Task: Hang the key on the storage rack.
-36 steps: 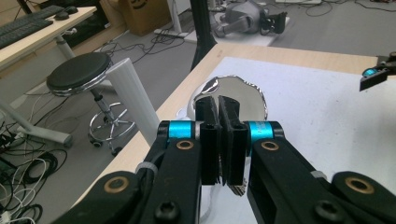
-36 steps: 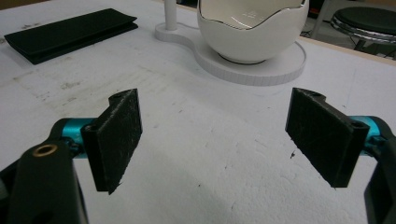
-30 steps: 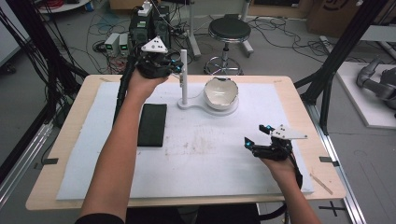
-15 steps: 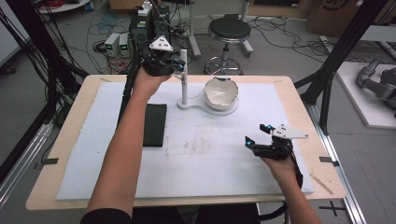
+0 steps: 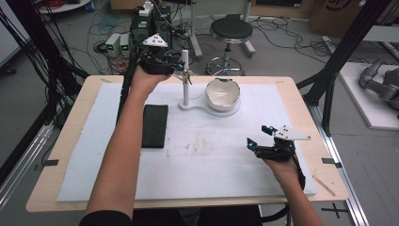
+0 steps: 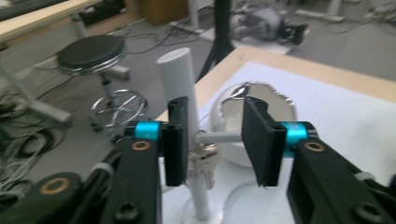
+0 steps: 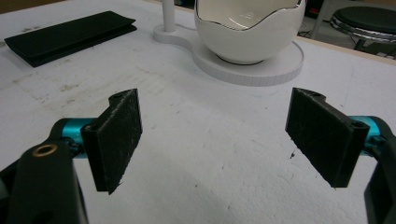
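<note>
A white stand (image 5: pixel 188 104) holds an upright post (image 5: pixel 185 75) and an egg-shaped white bowl (image 5: pixel 223 94) on its round base. My left gripper (image 5: pixel 180 66) hovers at the post, high at the table's far edge. In the left gripper view it (image 6: pixel 215 140) is open; its jaws flank a short side peg (image 6: pixel 219 136) on the post (image 6: pixel 180 74), where a small metal piece (image 6: pixel 205 164) hangs. My right gripper (image 5: pixel 259 143) sits low over the mat at the near right, open (image 7: pixel 215 135) and empty, facing the bowl (image 7: pixel 250 32).
A flat black folded piece (image 5: pixel 154 125) lies on the white mat (image 5: pixel 202 160) left of the stand, also as the black piece (image 7: pixel 70 37) in the right gripper view. Beyond the table's far edge stand a stool (image 5: pixel 230 30) and cabled equipment (image 5: pixel 141 23).
My left gripper has edged right and slightly farther, closing in on the post. The right gripper has stayed put.
</note>
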`<state>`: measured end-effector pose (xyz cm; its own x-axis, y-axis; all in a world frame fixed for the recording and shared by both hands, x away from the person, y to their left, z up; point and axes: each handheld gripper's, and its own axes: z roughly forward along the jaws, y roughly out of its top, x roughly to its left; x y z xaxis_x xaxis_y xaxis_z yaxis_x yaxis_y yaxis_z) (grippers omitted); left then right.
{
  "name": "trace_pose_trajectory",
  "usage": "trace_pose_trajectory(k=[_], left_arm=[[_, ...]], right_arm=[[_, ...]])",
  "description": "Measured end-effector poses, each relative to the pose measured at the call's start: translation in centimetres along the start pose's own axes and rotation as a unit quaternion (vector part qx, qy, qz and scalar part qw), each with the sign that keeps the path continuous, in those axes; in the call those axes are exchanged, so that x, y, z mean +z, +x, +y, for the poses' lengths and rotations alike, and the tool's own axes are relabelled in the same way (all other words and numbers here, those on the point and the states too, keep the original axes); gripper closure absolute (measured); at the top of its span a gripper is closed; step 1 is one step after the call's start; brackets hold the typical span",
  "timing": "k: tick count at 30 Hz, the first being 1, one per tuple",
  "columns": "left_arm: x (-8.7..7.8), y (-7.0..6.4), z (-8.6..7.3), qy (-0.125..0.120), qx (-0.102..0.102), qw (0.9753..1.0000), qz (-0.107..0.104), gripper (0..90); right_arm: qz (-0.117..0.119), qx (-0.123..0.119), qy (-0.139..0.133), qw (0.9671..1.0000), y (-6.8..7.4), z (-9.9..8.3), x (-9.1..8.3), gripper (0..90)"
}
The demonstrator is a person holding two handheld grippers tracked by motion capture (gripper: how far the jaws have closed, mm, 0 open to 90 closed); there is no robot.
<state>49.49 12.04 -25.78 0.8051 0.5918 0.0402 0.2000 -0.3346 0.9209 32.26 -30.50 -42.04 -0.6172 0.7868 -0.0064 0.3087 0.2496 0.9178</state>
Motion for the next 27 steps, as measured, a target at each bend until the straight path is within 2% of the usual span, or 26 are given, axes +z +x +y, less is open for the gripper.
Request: trace_pose_trajectory(k=[1,2,3,4,9,11,14,17,22,25,27], left_arm=[[-0.4,-0.1,-0.2,-0.012,-0.003,0.9999,-0.012,60.2],[-0.4,-0.1,-0.2,-0.012,-0.003,0.9999,-0.012,59.6],[-1.2,-0.2,-0.8,-0.022,-0.010,0.9994,-0.025,59.6],[-1.7,-0.3,-1.1,-0.024,-0.015,0.9992,-0.029,54.0],[-4.6,-1.1,-3.2,-0.026,-0.038,0.9978,-0.049,39.8],[-5.5,-1.7,-4.4,-0.030,-0.041,0.9960,-0.073,38.1],[-6.8,-2.6,-6.0,-0.023,-0.035,0.9958,-0.082,32.4],[-8.1,-3.6,-7.4,-0.024,-0.035,0.9956,-0.083,30.3],[-9.8,-5.5,-9.3,-0.007,-0.014,0.9966,-0.081,29.7],[-10.7,-6.4,-10.6,-0.015,-0.016,0.9963,-0.083,29.2],[-11.4,-6.9,-11.9,-0.037,-0.021,0.9952,-0.089,27.0]], right_arm=[[-0.001,-0.003,0.002,1.0000,0.0,0.0,0.0,18.7],[-0.001,-0.003,0.002,1.0000,0.0,0.0,0.0,18.7],[-0.001,-0.002,0.004,1.0000,0.0,0.0,0.1,18.8],[-0.001,-0.004,0.006,1.0000,-0.1,0.0,0.2,18.7],[-0.003,-0.004,0.009,0.9999,0.1,-0.1,0.0,18.8],[-0.002,-0.006,0.011,0.9999,0.1,-0.1,0.0,18.7],[-0.003,-0.009,0.020,0.9998,0.1,-0.2,0.2,18.8],[-0.005,-0.008,0.023,0.9997,0.0,-0.3,0.2,18.7],[-0.006,-0.002,0.018,0.9998,-0.1,-0.3,0.0,18.7],[-0.007,0.006,0.015,0.9998,-0.1,-0.3,-0.1,18.8],[-0.008,0.005,0.015,0.9998,0.0,-0.3,-0.1,18.7]])
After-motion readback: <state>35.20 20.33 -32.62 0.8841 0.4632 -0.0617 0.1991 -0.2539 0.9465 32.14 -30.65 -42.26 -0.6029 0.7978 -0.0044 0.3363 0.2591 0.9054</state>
